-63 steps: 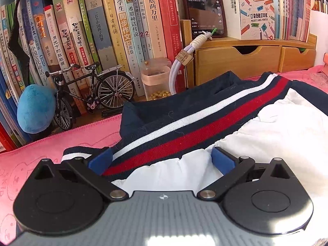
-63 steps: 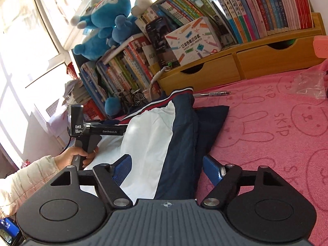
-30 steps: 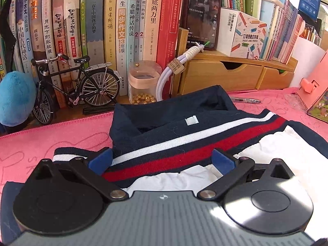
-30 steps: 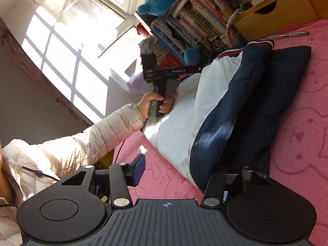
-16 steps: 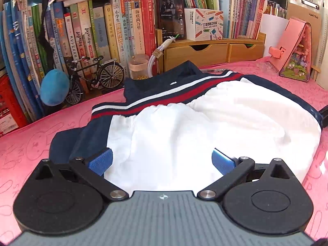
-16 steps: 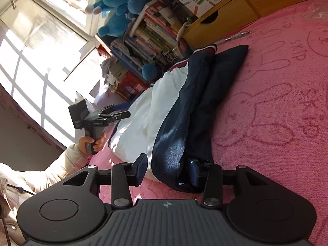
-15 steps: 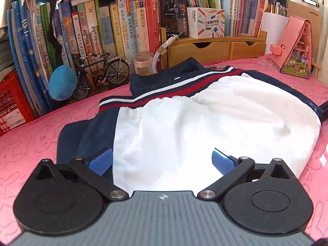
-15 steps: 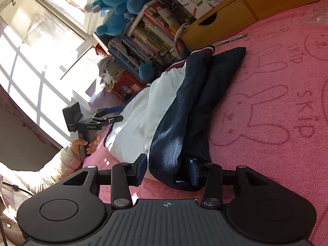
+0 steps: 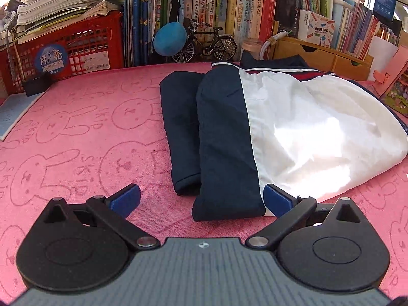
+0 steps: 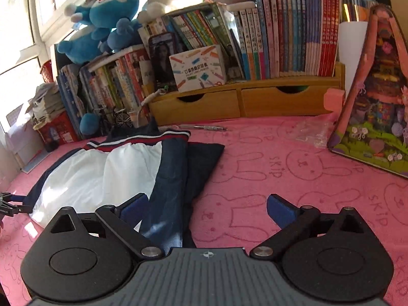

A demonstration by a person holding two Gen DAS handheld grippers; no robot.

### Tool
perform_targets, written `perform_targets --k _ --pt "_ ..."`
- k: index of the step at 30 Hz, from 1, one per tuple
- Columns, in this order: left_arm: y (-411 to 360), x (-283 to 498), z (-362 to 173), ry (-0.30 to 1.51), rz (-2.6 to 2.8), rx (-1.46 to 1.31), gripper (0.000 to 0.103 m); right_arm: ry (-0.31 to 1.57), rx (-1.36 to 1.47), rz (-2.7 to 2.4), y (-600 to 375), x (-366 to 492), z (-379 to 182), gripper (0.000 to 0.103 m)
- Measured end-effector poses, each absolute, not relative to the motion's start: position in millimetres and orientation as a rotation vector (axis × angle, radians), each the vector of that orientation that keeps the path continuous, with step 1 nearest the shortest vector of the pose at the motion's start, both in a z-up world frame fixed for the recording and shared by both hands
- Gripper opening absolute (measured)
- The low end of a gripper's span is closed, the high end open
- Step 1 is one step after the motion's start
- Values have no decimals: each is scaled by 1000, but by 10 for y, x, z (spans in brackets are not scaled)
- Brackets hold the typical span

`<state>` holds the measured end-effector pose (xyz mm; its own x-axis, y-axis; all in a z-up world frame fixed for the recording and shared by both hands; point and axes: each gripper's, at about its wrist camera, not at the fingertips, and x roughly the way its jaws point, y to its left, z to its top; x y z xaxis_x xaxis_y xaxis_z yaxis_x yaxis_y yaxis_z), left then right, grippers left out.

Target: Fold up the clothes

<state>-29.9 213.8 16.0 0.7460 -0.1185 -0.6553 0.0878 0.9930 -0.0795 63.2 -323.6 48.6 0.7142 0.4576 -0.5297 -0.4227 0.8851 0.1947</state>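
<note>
One navy and white jacket with a red-striped hem [image 9: 293, 127] is lying partly folded on the pink rabbit-print surface [image 9: 76, 132], in front of the wooden two-drawer shelf [image 10: 242, 102], its navy sleeves apparently tucked alongside the white panel to narrow it. The right gripper [image 10: 206, 209] is spreading its blue fingers [image 10: 280, 210] wide, nothing pinched, the navy edge lying loose beside one. The left gripper [image 9: 201, 199] is hovering at the jacket's opposite end, fingers wide and empty, probably lining up another fold.
</note>
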Motion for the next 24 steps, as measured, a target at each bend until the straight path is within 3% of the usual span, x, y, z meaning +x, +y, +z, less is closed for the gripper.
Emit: perform_targets --k 2,6,7,12,17,18,21,24 --pt "2127 -323 315 631 -164 -79 103 557 -15 521 -2802 747 552 99" --pt "1818 3 487 551 -253 -49 103 570 -91 595 -1833 1114 488 62" --pt "1669 120 482 538 -250 11 103 580 -109 605 -1605 1211 432 60" --pt "1132 682 158 539 -123 337 103 610 -237 550 -930 1560 123 60" --pt "1547 824 -11 629 -86 177 103 635 -175 519 -1161 1800 -17 61" --pt "1658 838 0 645 -88 118 103 630 -136 523 -1265 1831 -24 62" --pt "1799 876 14 683 -102 35 103 588 -78 476 -1439 1854 -72 84" --pt "1708 819 13 666 -80 97 103 588 47 480 -1579 1851 -88 84"
